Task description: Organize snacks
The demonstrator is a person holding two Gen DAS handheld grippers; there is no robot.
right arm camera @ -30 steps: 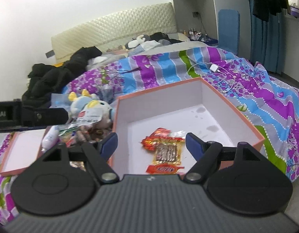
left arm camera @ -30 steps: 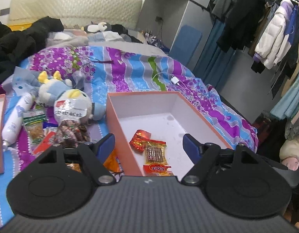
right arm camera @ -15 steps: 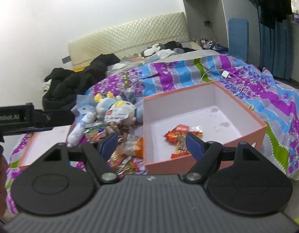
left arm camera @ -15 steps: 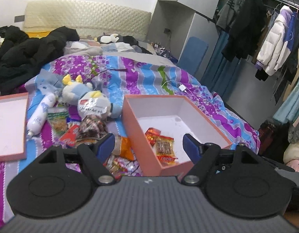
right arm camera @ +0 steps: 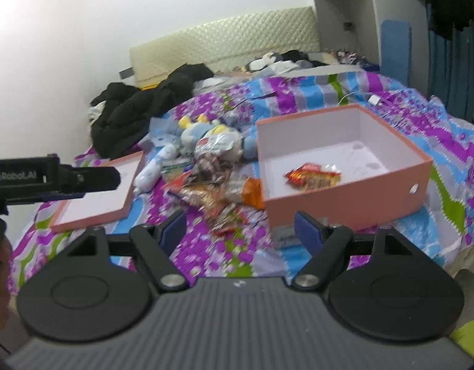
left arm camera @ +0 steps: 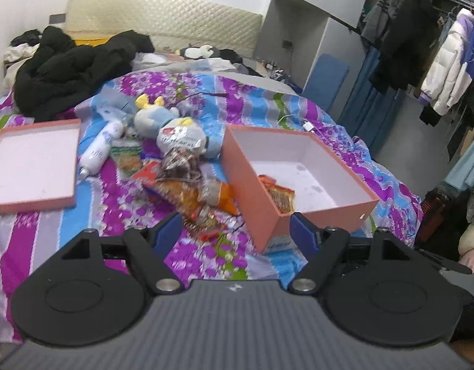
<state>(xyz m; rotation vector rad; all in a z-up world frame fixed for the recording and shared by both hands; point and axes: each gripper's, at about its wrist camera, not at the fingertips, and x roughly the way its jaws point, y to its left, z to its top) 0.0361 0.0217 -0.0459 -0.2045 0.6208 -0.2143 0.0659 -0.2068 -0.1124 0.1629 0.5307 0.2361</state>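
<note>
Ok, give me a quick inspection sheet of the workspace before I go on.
Surface: bed with striped floral bedspread.
Job's things: open pink box holding a few snack packets; loose snack pile left of it; box lid lying upturned further left.
Clutter: plush toy, white bottle, black jacket.
Grippers: left gripper open, empty; right gripper open, empty; both short of the pile.
Cables: white charger cable behind the box.
Surroundings: padded headboard, hanging coats on the right.
</note>
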